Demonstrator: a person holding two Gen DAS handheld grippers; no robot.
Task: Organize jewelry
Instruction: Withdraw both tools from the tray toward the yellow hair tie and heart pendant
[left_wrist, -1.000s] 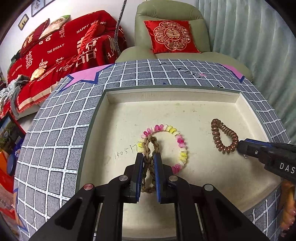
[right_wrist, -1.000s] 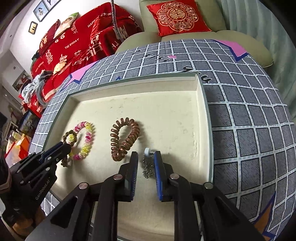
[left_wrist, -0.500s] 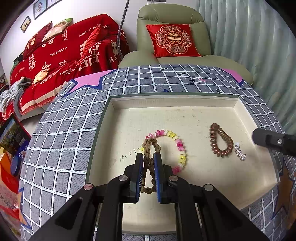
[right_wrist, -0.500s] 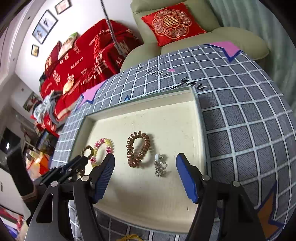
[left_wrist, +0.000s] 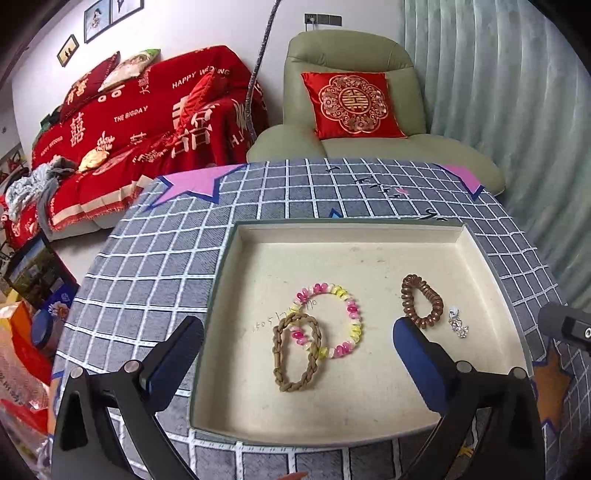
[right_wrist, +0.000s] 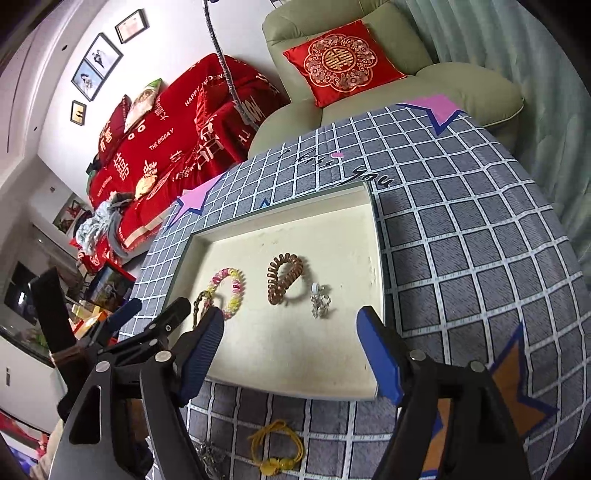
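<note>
My left gripper (left_wrist: 295, 354) and right gripper (right_wrist: 290, 350) both gape, holding nothing. Below, the cream tray (left_wrist: 332, 236) holds a braided brown cord loop (left_wrist: 295, 354) overlapping a glossy pink-yellow bead bracelet (left_wrist: 332, 321), a coiled brown band (left_wrist: 421, 301) and a sparkly silver trinket (left_wrist: 458, 325).

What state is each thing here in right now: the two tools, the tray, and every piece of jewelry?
Left tool: open, holding nothing.
Right tool: open, holding nothing.
Tray: on the table, four pieces inside.
Braided bracelet: flat in the tray, overlapping the beaded one.
Beaded bracelet: flat in the tray.
Brown coil: flat in the tray, apart.
Silver piece: in the tray beside the coil.
Yellow cord bracelet: outside the tray, on the cloth.
</note>
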